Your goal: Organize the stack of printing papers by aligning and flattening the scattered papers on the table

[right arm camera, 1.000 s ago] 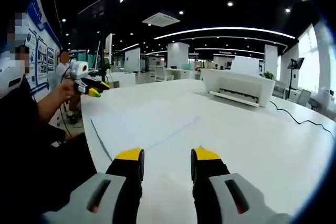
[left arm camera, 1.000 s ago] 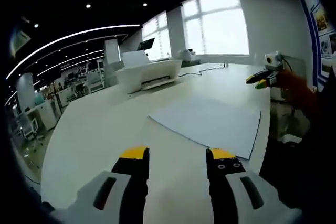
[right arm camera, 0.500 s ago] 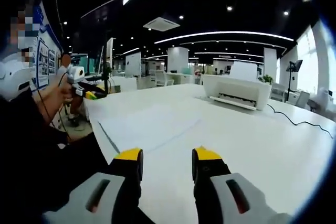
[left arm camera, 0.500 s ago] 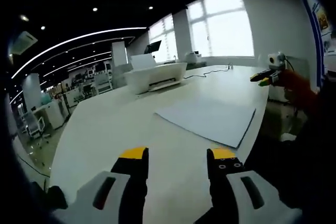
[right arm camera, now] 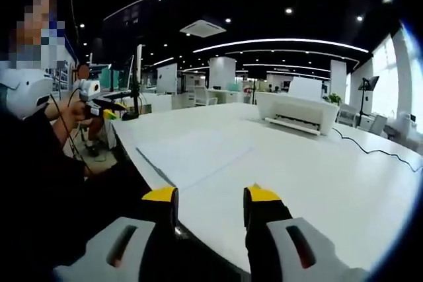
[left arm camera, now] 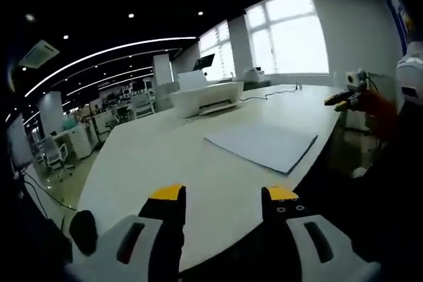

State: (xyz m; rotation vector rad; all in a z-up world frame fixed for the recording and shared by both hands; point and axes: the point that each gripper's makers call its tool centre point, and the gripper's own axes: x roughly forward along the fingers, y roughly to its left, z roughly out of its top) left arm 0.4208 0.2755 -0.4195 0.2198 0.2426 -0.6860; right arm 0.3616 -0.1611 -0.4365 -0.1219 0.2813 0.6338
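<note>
Stack of papers [left arm camera: 261,145] lying flat on the white surface [left arm camera: 152,163], close to the edge nearest the person; its sides look roughly square, though whether single sheets are offset cannot be told. In the right gripper view the same papers [right arm camera: 192,153] reach toward that edge. A printer [left arm camera: 206,96] stands farther back on the surface, well apart from the papers, with a cable [right arm camera: 370,150] trailing beside it.

Left gripper [left arm camera: 223,195]: fingers spread wide and empty, held off the near edge of the surface and aimed across it at the papers. Right gripper [right arm camera: 209,196]: fingers likewise wide apart, holding nothing, poised over the edge on the opposite side of the stack. The two grippers flank the papers, a placement suited to pressing the stack from both sides to square it. No contact with the papers is made yet; aligning and flattening appear not to have begun.
</note>
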